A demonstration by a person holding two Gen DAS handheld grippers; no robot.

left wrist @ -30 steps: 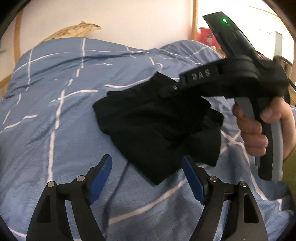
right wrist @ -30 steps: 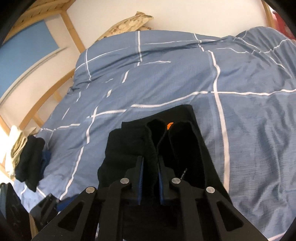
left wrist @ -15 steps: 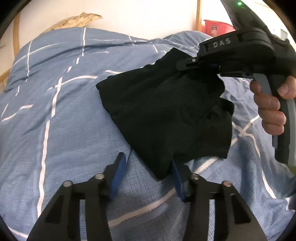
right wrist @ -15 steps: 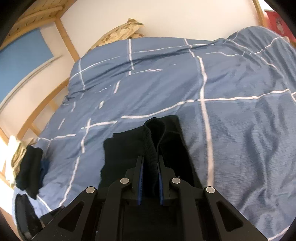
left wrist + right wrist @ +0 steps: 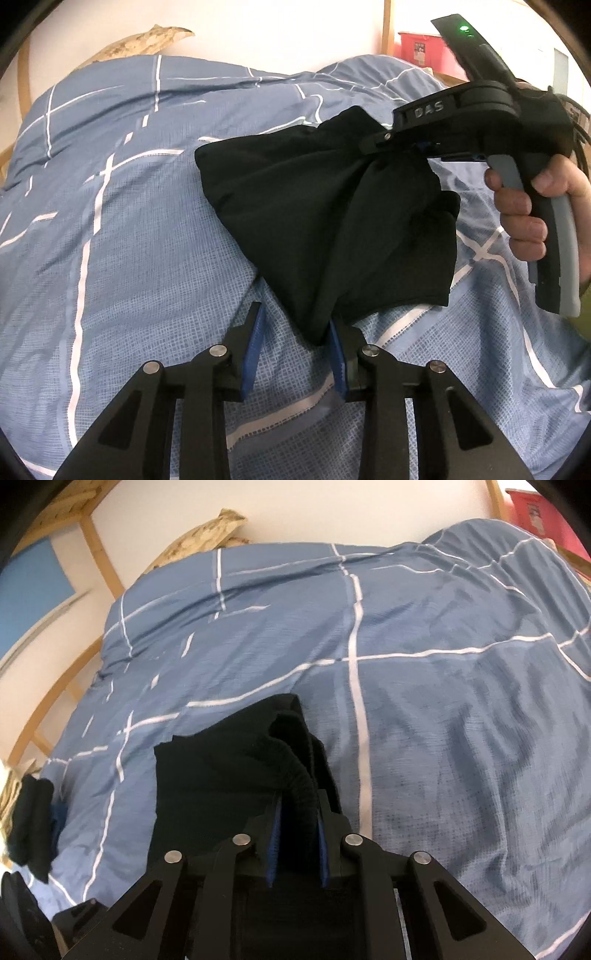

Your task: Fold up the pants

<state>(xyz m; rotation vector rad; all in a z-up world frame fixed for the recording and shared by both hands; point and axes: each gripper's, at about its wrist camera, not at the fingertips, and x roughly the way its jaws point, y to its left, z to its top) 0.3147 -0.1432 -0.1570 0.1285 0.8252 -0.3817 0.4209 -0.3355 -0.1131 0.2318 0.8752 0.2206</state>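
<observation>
Black pants (image 5: 325,221) are bunched up on a blue checked bed cover (image 5: 129,240). My right gripper (image 5: 297,812) is shut on their ribbed waistband (image 5: 295,771) and holds that end lifted; it also shows at the right of the left wrist view (image 5: 406,142). The rest of the pants hangs down to the bed (image 5: 207,786). My left gripper (image 5: 295,328) is part open, low over the bed. Its blue pads (image 5: 255,343) flank the lowest corner of the pants; that corner touches the right pad.
A dark folded garment pile (image 5: 29,827) lies at the bed's left edge. A wooden bed frame (image 5: 55,701) runs along the left. A patterned pillow (image 5: 207,531) leans on the white wall. A red box (image 5: 421,48) stands behind the bed.
My right gripper has lifted the waistband higher and the pants now hang stretched. My left gripper has narrowed and moved in around the lowest corner of the pants.
</observation>
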